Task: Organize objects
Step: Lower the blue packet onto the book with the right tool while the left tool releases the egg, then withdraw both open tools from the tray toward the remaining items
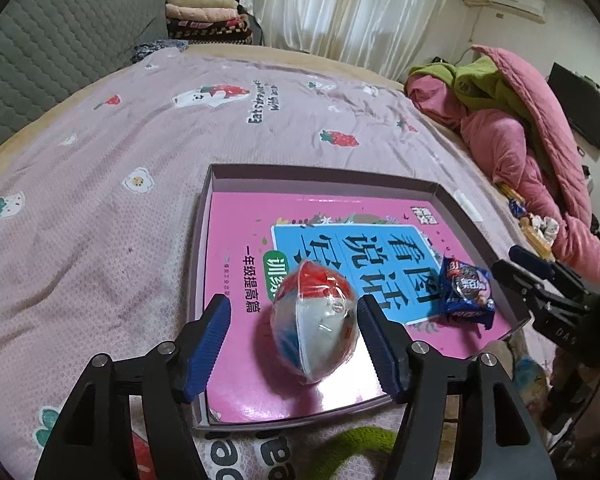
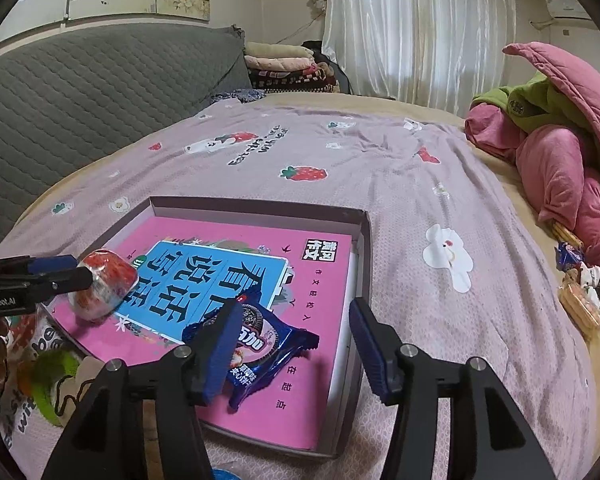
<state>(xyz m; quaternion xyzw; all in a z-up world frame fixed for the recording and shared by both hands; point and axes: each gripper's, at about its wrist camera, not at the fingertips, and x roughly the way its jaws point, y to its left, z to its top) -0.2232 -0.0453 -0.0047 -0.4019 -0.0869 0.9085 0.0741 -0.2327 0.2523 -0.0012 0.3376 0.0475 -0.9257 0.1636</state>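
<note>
Box — on strawberry-print bedspread

One shallow box on the bed, holding one pink book, with one wrapped red-and-white ball and one blue biscuit packet lying on that book. Two claws over the box's near edge. Well right of the box, one heap of pink and green bedding.

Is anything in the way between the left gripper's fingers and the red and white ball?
Nothing visible. The red and white ball sits on the pink book right between the left gripper fingers, which stand open on both sides of it.
</note>
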